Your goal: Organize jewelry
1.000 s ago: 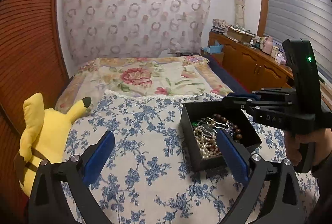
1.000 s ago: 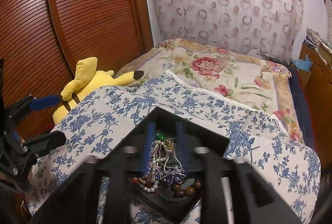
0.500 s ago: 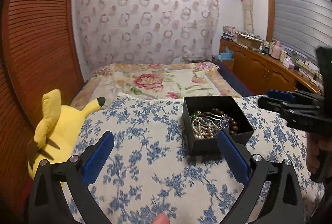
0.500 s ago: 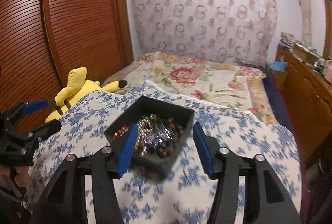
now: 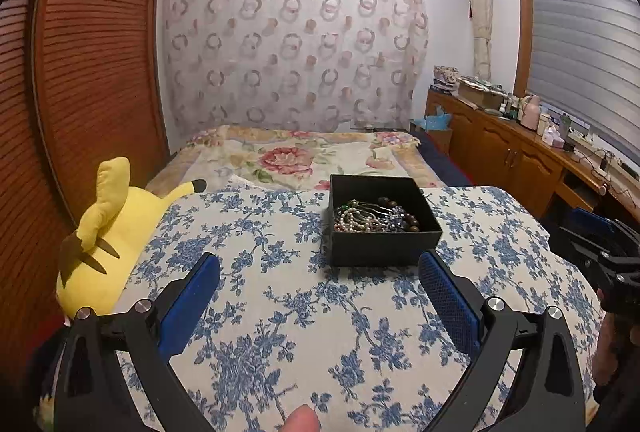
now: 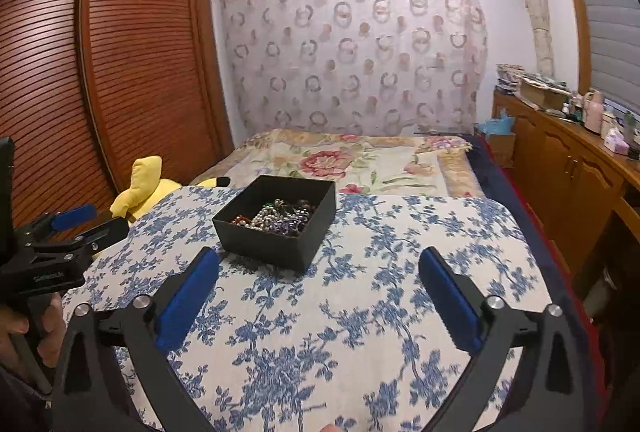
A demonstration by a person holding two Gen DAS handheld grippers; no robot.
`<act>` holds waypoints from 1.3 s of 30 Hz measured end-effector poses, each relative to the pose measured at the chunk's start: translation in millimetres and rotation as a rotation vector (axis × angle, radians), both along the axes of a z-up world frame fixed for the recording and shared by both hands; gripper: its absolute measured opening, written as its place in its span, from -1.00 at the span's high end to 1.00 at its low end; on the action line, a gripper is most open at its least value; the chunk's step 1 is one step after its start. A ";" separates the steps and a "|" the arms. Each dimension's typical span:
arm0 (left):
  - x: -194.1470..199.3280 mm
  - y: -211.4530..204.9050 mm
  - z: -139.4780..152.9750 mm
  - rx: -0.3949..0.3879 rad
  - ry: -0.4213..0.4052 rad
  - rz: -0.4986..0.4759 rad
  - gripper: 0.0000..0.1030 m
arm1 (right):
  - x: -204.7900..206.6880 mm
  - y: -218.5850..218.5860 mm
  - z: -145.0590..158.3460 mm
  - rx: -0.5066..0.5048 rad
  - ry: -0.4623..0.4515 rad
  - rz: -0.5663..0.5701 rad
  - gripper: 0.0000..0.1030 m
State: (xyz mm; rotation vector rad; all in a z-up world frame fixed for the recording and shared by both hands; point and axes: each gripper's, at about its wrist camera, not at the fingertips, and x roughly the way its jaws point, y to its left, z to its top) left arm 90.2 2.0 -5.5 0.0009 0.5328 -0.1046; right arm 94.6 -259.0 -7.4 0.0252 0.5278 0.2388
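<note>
Left hand-held gripper [image 5: 319, 282]: I have it tilted down over the blue-flowered quilt [image 5: 280, 312], blue pads [image 5: 448, 302] wide apart with nothing between them; a fingertip [image 5: 302, 420] shows at the bottom edge.
Right hand-held gripper [image 6: 319, 282]: also tilted down, jaws opening to their widest, only quilt between the pads.
Holding hands: my left hand [image 6: 24, 328] grips its handle at the quilt's left edge; the right one is barely visible.
Change: a second ago my right pads were narrow and down inside the box among the beads; now both grippers sit back from it and the box looks smaller.
Black box [image 5: 384, 244]: near the quilt's far edge, open top up, roughly square so no clear long axis.
Jewelry [image 5: 374, 220]: a tangled heap of pearls and dark beads in the box; I cannot tell any strand's direction.
Yellow plush [image 5: 116, 232]: at the quilt's left edge.
</note>
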 end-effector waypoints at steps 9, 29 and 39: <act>-27.0 -9.6 5.9 0.032 -0.024 -0.005 -0.86 | -26.7 -10.1 -0.3 0.032 -0.014 -0.092 -0.95; -34.0 -12.1 4.4 0.013 -0.021 -0.025 -0.86 | -36.0 -0.9 -3.1 0.016 -0.028 -0.088 -0.95; -34.5 -12.1 3.8 0.014 -0.021 -0.025 -0.86 | -36.0 0.3 -4.3 0.015 -0.026 -0.085 -0.95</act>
